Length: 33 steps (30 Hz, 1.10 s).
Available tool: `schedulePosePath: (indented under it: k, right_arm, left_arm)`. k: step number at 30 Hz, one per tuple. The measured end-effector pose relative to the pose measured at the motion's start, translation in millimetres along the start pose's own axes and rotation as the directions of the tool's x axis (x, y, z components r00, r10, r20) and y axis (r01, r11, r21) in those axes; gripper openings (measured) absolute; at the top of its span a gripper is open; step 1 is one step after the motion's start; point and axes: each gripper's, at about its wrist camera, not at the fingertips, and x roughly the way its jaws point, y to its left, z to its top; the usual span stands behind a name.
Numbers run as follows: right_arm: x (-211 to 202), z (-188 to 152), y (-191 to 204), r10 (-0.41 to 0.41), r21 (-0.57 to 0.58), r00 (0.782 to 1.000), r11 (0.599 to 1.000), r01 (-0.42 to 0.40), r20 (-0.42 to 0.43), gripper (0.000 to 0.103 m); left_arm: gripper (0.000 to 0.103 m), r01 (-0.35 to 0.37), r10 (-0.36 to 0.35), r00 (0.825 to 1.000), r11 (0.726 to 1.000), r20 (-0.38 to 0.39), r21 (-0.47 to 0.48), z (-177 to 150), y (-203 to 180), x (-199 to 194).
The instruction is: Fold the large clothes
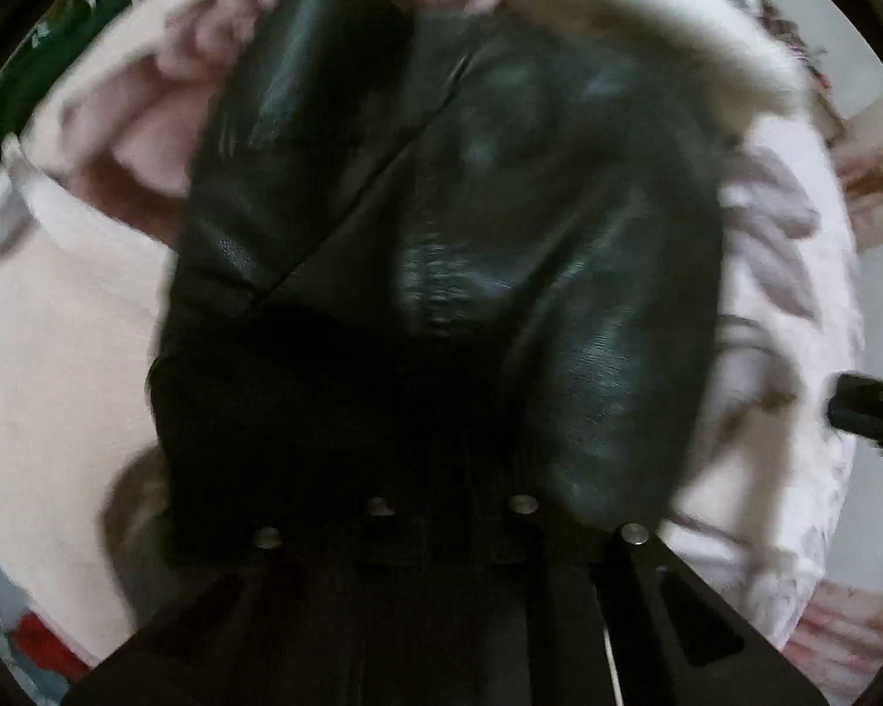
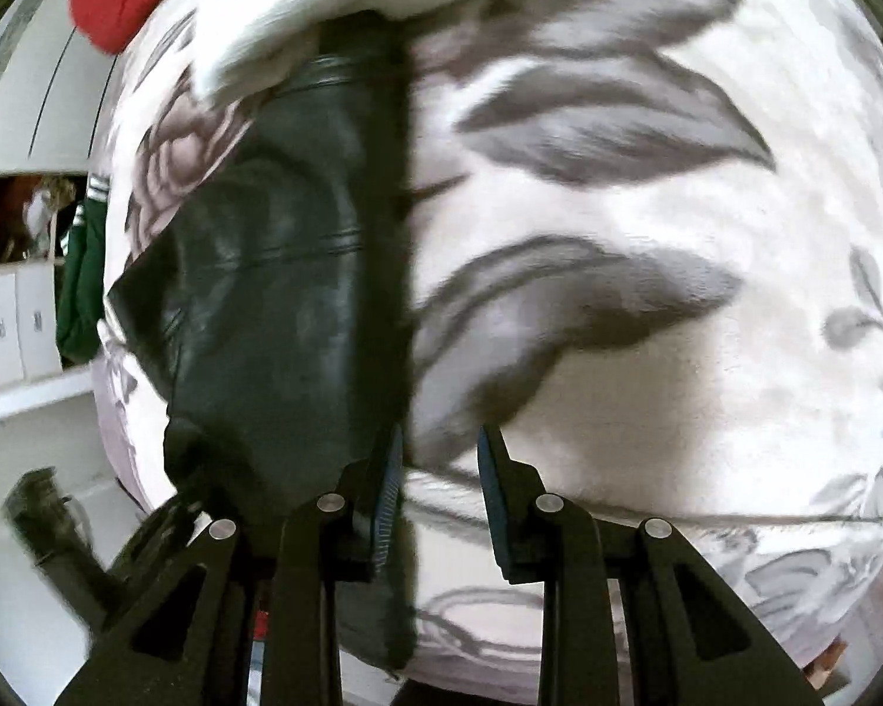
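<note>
A black leather jacket (image 1: 441, 247) with white fur trim (image 2: 335, 6) hangs over a floral bedspread (image 2: 647, 323), bunched so close to the left tongs (image 1: 447, 523) that their fingertips vanish beneath it; whether they pinch it cannot be told. The right tongs (image 2: 438, 470) stand spread and empty just beside the garment's dark edge, apparently poised to take it for a fold.

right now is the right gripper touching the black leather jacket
Cannot tell. Right wrist view: the right gripper is open, the black leather jacket beside its left finger, blur hiding any gap.
</note>
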Motion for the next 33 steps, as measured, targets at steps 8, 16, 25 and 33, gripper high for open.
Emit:
schedulePosePath:
  k: [8,16,25,33]
  right_arm:
    - [61,103,20,0.235,-0.157,0.972,0.959,-0.236,-0.028,0.068]
    - [123,173,35,0.426,-0.103,0.901,0.895,-0.433,-0.081,0.060]
    - [50,98,-48,0.483,0.110,0.867,0.862,-0.495,0.118,0.026]
    - [-29,12,-169,0.161,0.258,0.987,0.954,-0.155,-0.002,0.046]
  left_arm:
    - [0.007,0.094,-0.095,0.995,0.994,-0.013,-0.056,9,17,7]
    - [0.006,0.174,-0.176,0.984,0.980,-0.007,-0.097,7,33,4]
    - [0.005,0.140,-0.140,0.990,0.990,-0.007,-0.002,-11,3,-39]
    - [0.037,0.034,-0.035,0.999,0.998,0.020,0.051,-47,-21,-57]
